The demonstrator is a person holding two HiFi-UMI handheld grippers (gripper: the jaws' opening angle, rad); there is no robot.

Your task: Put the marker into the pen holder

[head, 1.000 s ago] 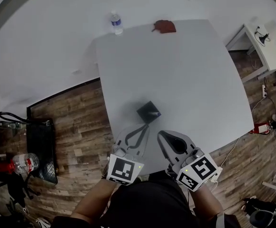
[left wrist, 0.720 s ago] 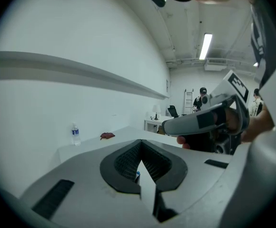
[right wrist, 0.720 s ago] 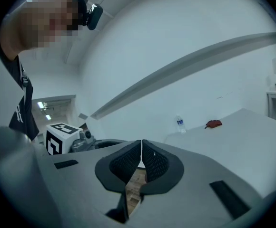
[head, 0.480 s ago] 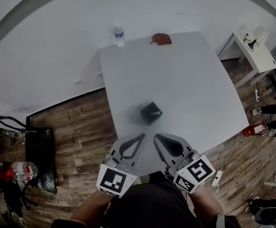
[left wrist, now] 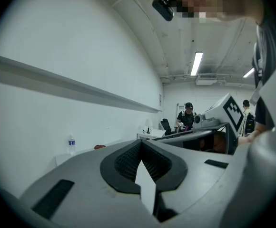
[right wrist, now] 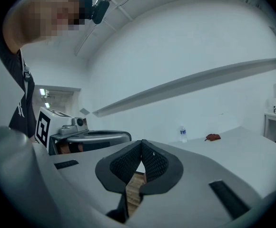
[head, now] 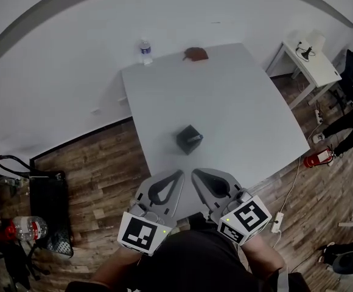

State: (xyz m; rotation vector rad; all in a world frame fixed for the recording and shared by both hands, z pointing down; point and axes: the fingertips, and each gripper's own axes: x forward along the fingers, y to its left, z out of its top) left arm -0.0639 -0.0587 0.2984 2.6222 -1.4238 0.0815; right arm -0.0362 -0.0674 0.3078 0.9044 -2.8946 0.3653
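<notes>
On the table (head: 243,102), straight ahead of the left gripper (head: 177,176) and right gripper (head: 195,174), both closed and empty, stands the pen holder (head: 188,140), equally near either; the marker (head: 195,138) perhaps already inside

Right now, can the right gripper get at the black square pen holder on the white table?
Probably yes. The black square pen holder stands on the white table, with only bare tabletop between it and the right gripper, whose jaws are shut and empty.
</notes>
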